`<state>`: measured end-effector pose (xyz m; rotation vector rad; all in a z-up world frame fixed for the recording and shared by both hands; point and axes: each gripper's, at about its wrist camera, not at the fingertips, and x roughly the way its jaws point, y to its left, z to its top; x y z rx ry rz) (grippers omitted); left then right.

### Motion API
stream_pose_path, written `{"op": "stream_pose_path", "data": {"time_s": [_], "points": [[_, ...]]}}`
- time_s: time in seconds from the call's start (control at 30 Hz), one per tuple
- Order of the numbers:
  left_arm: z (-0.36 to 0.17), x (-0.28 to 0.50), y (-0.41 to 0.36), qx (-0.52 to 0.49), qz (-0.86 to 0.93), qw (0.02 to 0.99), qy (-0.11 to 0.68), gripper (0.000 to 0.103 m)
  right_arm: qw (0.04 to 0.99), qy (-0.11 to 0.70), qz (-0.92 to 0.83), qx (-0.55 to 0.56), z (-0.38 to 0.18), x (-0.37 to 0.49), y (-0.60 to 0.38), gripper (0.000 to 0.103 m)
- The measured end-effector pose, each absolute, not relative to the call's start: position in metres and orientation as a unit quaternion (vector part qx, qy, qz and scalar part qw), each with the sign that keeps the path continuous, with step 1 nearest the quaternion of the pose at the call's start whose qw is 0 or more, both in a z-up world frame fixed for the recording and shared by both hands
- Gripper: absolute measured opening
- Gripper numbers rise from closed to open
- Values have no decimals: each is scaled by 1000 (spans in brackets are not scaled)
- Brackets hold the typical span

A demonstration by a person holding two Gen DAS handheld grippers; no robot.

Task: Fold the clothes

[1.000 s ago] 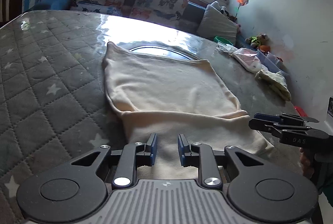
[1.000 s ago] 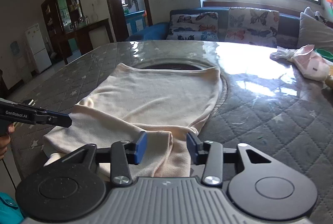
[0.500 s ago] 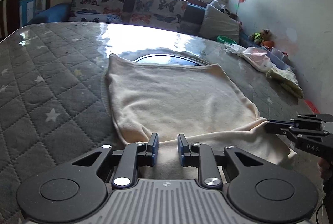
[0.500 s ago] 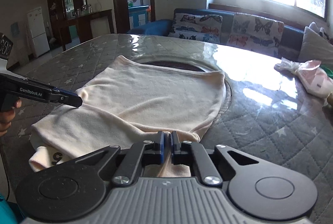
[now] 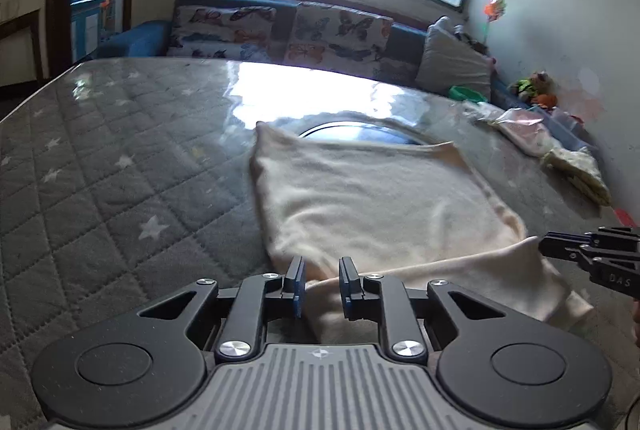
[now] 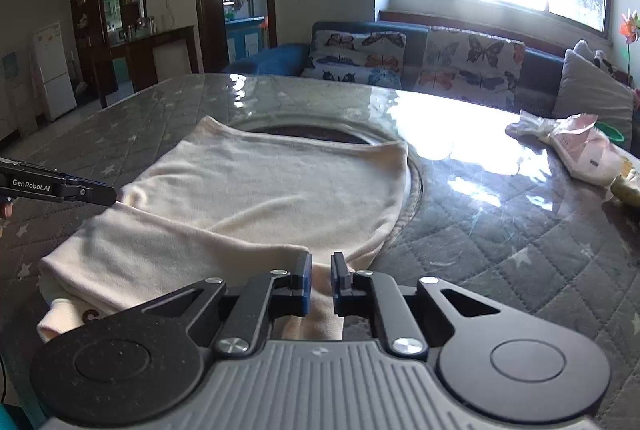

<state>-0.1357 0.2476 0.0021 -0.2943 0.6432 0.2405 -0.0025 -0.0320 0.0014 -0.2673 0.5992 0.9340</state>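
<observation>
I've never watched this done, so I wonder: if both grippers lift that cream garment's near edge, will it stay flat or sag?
Probably sag: the cream garment already drapes in soft wrinkles and rolls at its folded edge. It looks thin, so likely light. The glossy table cover may let it slide rather than hold back.

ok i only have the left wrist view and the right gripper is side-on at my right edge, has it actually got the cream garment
Observer: Yes. In the right wrist view a fold of the cream garment's near edge sits between the right gripper's pads. Its jaws have just been closing on it, then eased slightly.
Operator: anything under that fold
Observer: At the near left corner a lower layer pokes out with a dark print on it, partly hidden.
Operator: and how does my left gripper look from there
Observer: The left gripper is seen side-on, and its tip meets the garment's left edge, where the cloth rises in a small peak.
</observation>
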Motion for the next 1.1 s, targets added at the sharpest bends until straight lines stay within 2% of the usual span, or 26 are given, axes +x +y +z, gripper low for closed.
{"op": "stream_pose_path", "data": {"time_s": [0.43, 0.53, 0.77, 0.87, 1.1], "points": [[-10, -133, 212, -103, 34, 929, 353, 32, 793, 286, 505, -185, -6, -36, -36, 13], [-6, -140, 205, -91, 26, 932, 349, 43, 791, 276, 515, -185, 1, -42, -40, 23], [-9, -153, 187, -47, 8, 932, 360, 44, 785, 274, 516, -206, -4, -54, -44, 26], [0, -160, 186, -45, -12, 935, 351, 47, 788, 270, 518, -196, 0, -55, -46, 32], [12, -183, 168, -7, -100, 929, 357, 55, 788, 283, 514, -187, 1, -53, -49, 35]]}}
